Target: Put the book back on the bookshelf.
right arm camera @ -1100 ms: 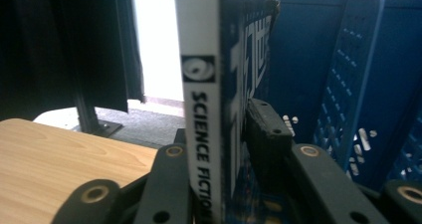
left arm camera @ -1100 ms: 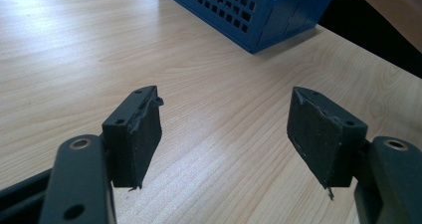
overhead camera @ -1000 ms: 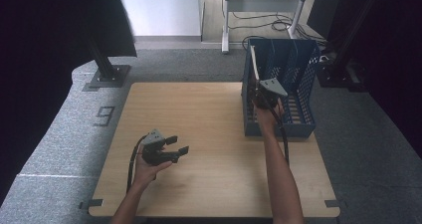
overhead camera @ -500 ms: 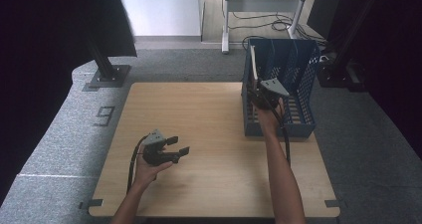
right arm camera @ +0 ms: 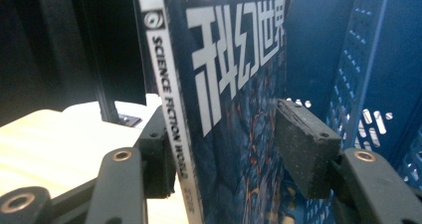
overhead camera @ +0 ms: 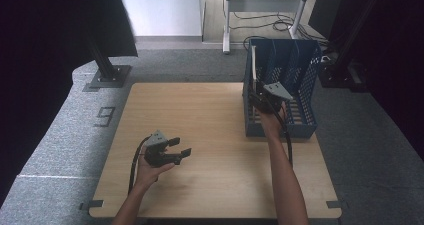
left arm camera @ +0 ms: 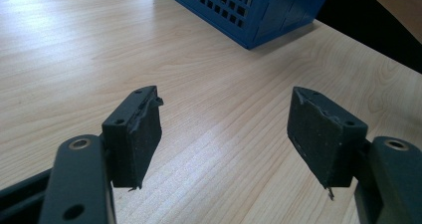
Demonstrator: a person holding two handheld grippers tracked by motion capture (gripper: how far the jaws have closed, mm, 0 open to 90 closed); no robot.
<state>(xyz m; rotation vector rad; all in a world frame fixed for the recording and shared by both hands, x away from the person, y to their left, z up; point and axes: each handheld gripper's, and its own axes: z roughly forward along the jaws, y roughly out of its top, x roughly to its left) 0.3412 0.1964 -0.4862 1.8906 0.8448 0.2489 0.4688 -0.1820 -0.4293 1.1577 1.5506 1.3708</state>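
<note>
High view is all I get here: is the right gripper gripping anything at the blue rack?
Observer: A magazine stands upright between the right gripper's jaws, which have just been opening; a gap shows on the cover side.
Operator: Anything printed on its spine?
Observer: It reads Science Fiction World.
Operator: And the left gripper?
Observer: The left gripper is open over the bare table, with nothing between its jaws.
</note>
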